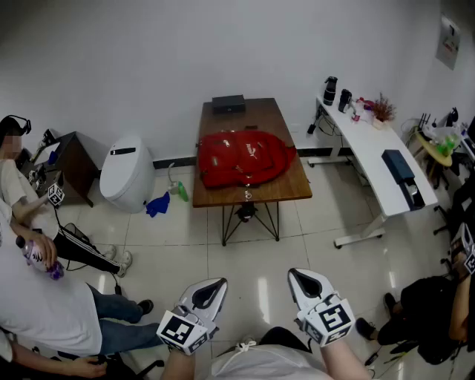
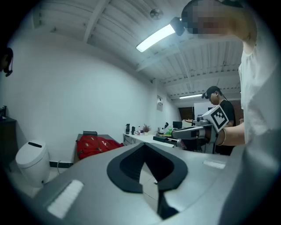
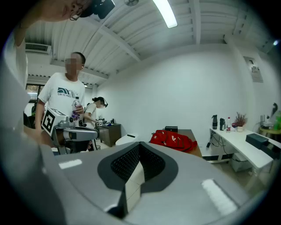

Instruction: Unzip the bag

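Wooden table bearing red bag, well apart from left tool, right tool, both closed, empty

We are seeing bright, even light: a long white fluorescent ceiling tube is glaring, the glossy pale tiled floor is reflecting it, and both gripper views are bending and darkening at their edges.

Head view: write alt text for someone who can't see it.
A red backpack lies on a wooden table by the white wall, across the tiled floor. Low in the frame, the left gripper and right gripper point toward it, both shut and empty. People sit at either side.
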